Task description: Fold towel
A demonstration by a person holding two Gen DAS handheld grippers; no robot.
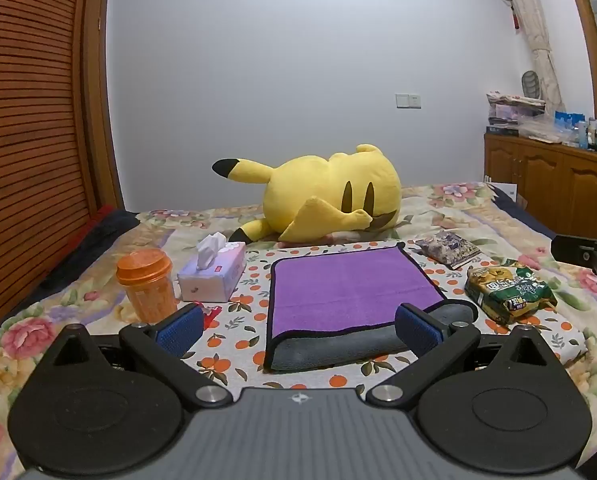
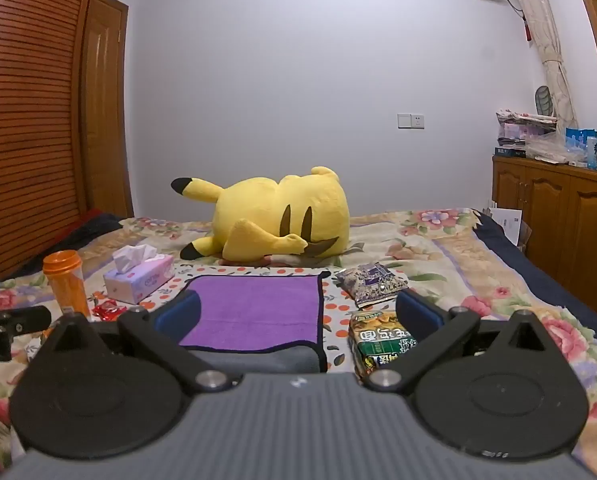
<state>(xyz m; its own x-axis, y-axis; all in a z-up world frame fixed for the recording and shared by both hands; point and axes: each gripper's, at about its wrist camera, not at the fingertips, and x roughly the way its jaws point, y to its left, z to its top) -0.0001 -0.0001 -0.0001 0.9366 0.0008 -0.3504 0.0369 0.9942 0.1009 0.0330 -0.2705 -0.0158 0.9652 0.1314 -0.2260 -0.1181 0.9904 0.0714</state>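
A purple towel (image 1: 346, 292) with a black hem and a grey underside lies on the orange-print cloth on the bed. Its purple half is folded over, and a grey strip shows along the near edge. My left gripper (image 1: 298, 330) is open and empty, above the towel's near edge. The towel also shows in the right wrist view (image 2: 254, 312). My right gripper (image 2: 298, 314) is open and empty, above the towel's near right corner. The right gripper's body shows at the right edge of the left wrist view (image 1: 586, 258).
An orange jar (image 1: 148, 286), a tissue box (image 1: 214, 272) and a red wrapper (image 2: 108, 309) lie left of the towel. A green snack pack (image 1: 508, 292) and a purple packet (image 1: 448, 249) lie to its right. A yellow plush (image 1: 330, 196) lies behind.
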